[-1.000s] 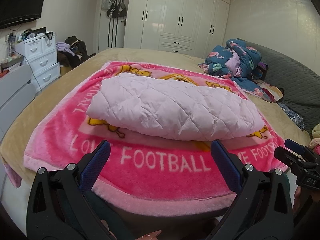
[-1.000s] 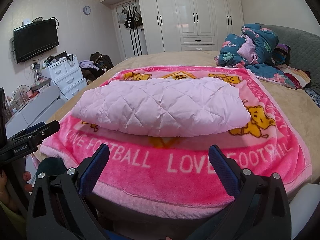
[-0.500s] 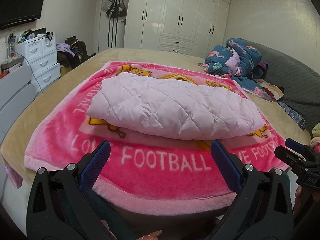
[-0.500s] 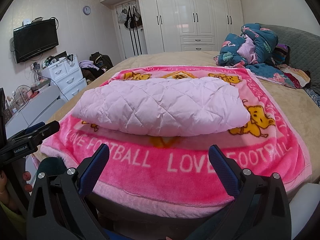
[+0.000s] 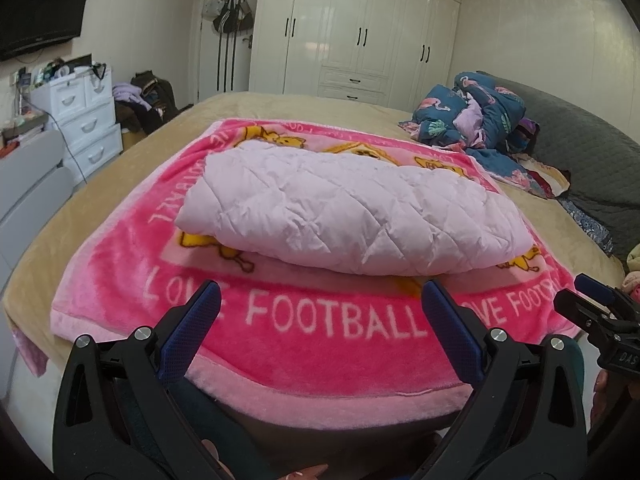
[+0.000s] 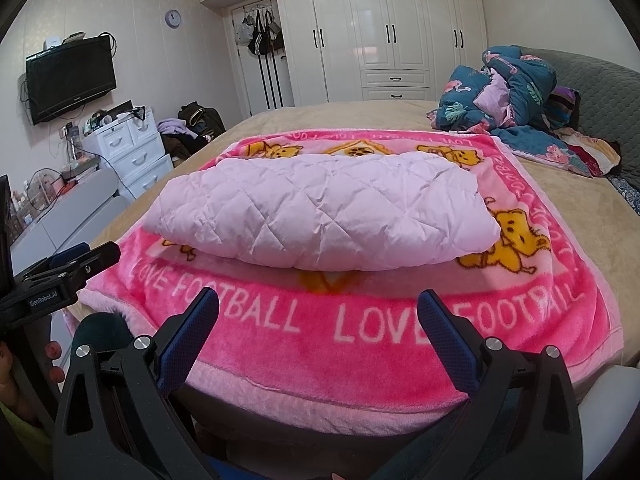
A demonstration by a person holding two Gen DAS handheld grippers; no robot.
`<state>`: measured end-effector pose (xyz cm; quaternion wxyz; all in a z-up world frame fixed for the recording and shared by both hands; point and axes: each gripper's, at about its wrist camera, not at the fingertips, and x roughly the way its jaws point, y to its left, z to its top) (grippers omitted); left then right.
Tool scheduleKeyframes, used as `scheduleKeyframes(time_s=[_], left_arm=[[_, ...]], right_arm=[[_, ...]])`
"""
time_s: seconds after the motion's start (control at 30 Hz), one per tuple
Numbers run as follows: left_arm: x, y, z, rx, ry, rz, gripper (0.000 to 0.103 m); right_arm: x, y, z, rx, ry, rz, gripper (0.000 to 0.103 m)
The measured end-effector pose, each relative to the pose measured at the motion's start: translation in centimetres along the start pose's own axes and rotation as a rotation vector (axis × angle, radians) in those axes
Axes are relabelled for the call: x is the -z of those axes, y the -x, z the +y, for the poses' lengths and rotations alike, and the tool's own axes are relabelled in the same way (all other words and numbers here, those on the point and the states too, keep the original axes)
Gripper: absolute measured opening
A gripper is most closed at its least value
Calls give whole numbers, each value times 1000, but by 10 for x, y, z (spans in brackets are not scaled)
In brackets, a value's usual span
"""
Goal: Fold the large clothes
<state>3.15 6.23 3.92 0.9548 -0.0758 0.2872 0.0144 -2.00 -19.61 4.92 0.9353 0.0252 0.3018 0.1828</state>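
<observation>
A pale pink quilted garment (image 5: 352,212) (image 6: 324,220) lies folded into a thick oblong on a bright pink "LOVE FOOTBALL" blanket (image 5: 328,320) (image 6: 360,320) spread over the bed. My left gripper (image 5: 320,300) hangs open over the blanket's near edge, short of the garment, holding nothing. My right gripper (image 6: 320,304) is open too, also short of the garment with nothing between its fingers. The right gripper (image 5: 592,304) shows at the right edge of the left wrist view; the left gripper (image 6: 72,264) shows at the left edge of the right wrist view.
The tan bed (image 5: 100,200) extends around the blanket. A heap of blue floral bedding (image 5: 480,120) (image 6: 512,96) lies at the far right by a grey headboard (image 6: 600,96). White drawers (image 5: 84,120) and a wall TV (image 6: 70,76) stand left; white wardrobes (image 6: 384,28) line the back wall.
</observation>
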Motion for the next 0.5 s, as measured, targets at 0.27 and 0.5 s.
scheduleKeyframes(time_s=[0.27, 0.5], left_arm=[[5, -18, 8, 17, 43, 63, 94], [-15, -62, 123, -198, 227, 139, 94]], right_arm=[[7, 3, -9, 25, -21, 12, 99], [23, 26, -139, 345, -243, -41, 99]])
